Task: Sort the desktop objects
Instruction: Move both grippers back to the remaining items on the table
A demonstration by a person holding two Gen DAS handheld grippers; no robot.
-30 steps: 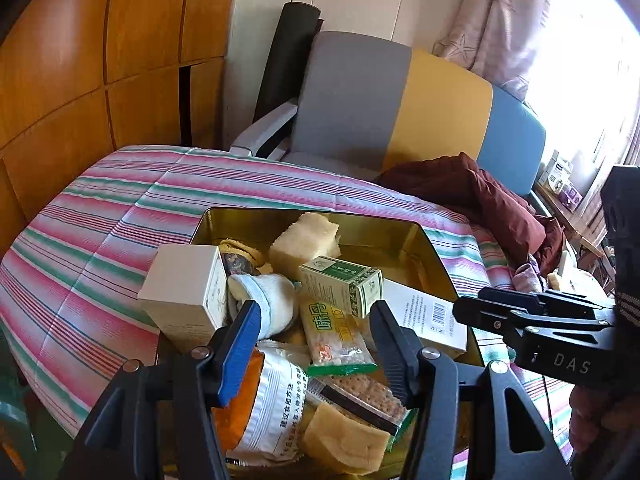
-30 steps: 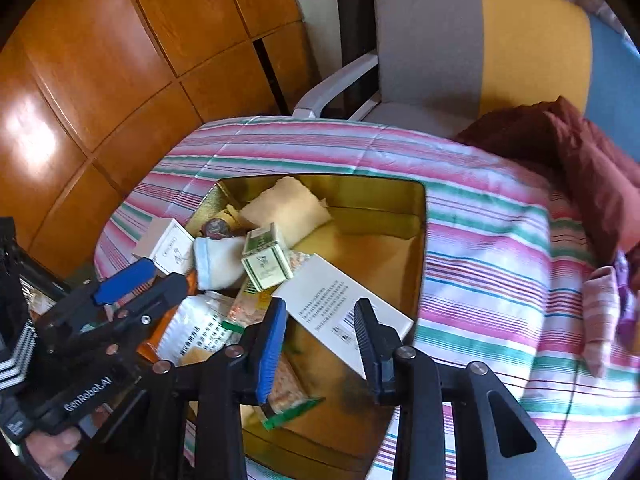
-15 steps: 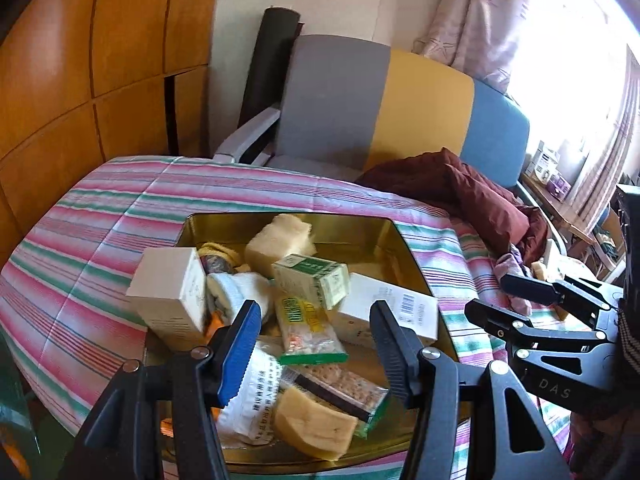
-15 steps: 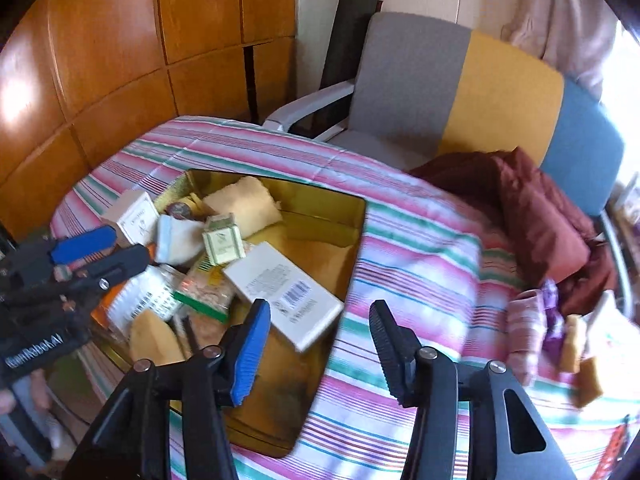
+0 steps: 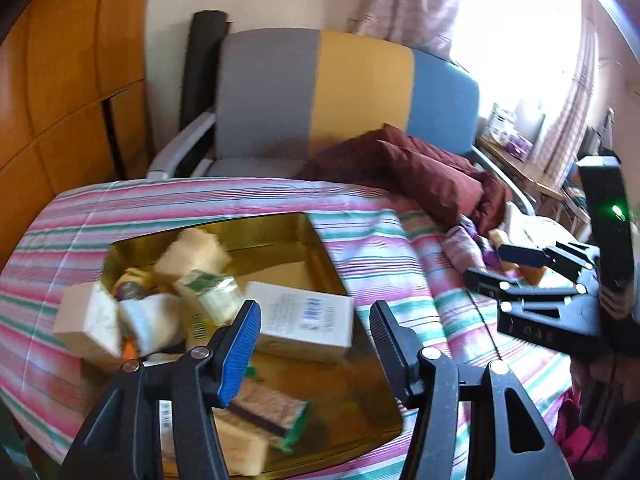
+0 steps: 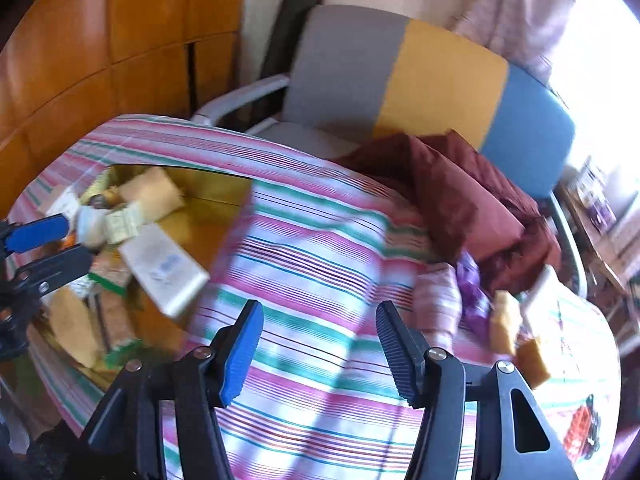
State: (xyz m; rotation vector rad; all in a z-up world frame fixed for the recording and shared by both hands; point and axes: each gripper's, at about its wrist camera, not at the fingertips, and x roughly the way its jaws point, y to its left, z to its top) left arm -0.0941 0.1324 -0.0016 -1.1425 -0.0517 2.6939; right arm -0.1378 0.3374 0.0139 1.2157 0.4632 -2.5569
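A gold tin tray (image 5: 264, 232) on the striped cloth holds a white barcoded box (image 5: 304, 320), a green box (image 5: 208, 292), a beige box (image 5: 86, 320), a pale sponge (image 5: 192, 252) and a snack packet (image 5: 268, 408). My left gripper (image 5: 316, 344) hovers open over the tray's near side, with nothing between its fingers. My right gripper (image 6: 320, 356) is over bare striped cloth to the right of the tray (image 6: 216, 188); its jaws are opening and nothing is between them. Two yellow sponges (image 6: 504, 320) lie further right.
A maroon garment (image 6: 460, 184) is heaped at the table's far right, in front of a grey, yellow and blue chair (image 6: 420, 64). A folded pink striped cloth (image 6: 436, 300) and a purple item (image 6: 472, 288) lie beside the sponges. Wood panelling (image 6: 120, 40) is on the left.
Both views have swung right. The right gripper has left the tray and now stands over the striped cloth, with its jaws wider. The left gripper's jaws are unchanged.
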